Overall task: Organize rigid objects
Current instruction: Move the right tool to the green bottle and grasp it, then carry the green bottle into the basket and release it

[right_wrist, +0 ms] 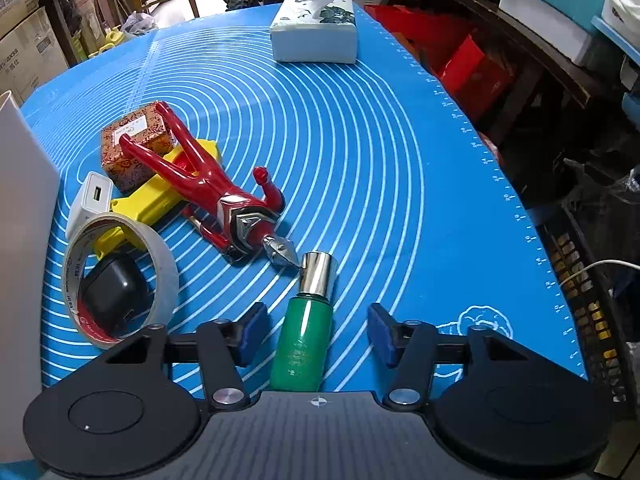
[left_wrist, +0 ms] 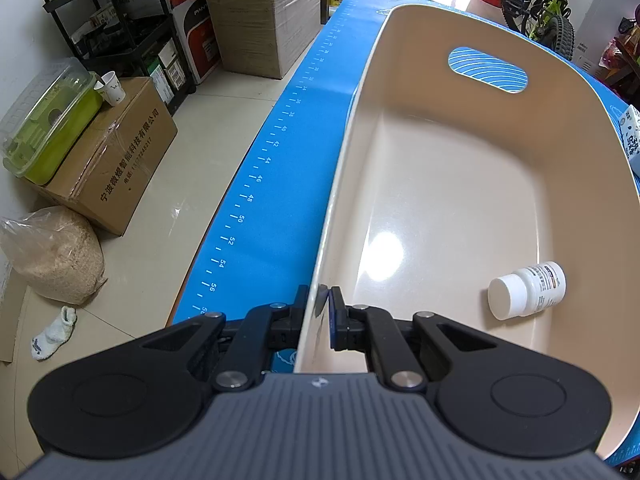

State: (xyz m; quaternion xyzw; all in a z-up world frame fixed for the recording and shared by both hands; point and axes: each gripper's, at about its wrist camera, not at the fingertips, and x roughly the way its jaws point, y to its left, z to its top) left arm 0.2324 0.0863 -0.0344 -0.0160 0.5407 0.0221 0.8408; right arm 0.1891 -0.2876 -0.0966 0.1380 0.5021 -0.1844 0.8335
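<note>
In the left wrist view my left gripper (left_wrist: 319, 300) is shut on the near left rim of a cream plastic basket (left_wrist: 448, 184). A white pill bottle (left_wrist: 526, 290) lies on its side inside the basket. In the right wrist view my right gripper (right_wrist: 318, 330) is open, its blue pads either side of a green bottle with a silver cap (right_wrist: 306, 332) that lies on the blue mat (right_wrist: 380, 160). Beyond it lie a red toy figure (right_wrist: 224, 196), a yellow block (right_wrist: 160, 196), a patterned brown box (right_wrist: 134, 148), a tape roll (right_wrist: 120, 280) around a black case (right_wrist: 114, 294), and a white charger (right_wrist: 88, 204).
A tissue box (right_wrist: 316, 34) sits at the mat's far end. The basket's white wall (right_wrist: 24, 208) stands at the left of the right wrist view. A small carton (left_wrist: 632, 136) shows past the basket. Cardboard boxes (left_wrist: 112, 160) and shelves stand on the floor left of the table.
</note>
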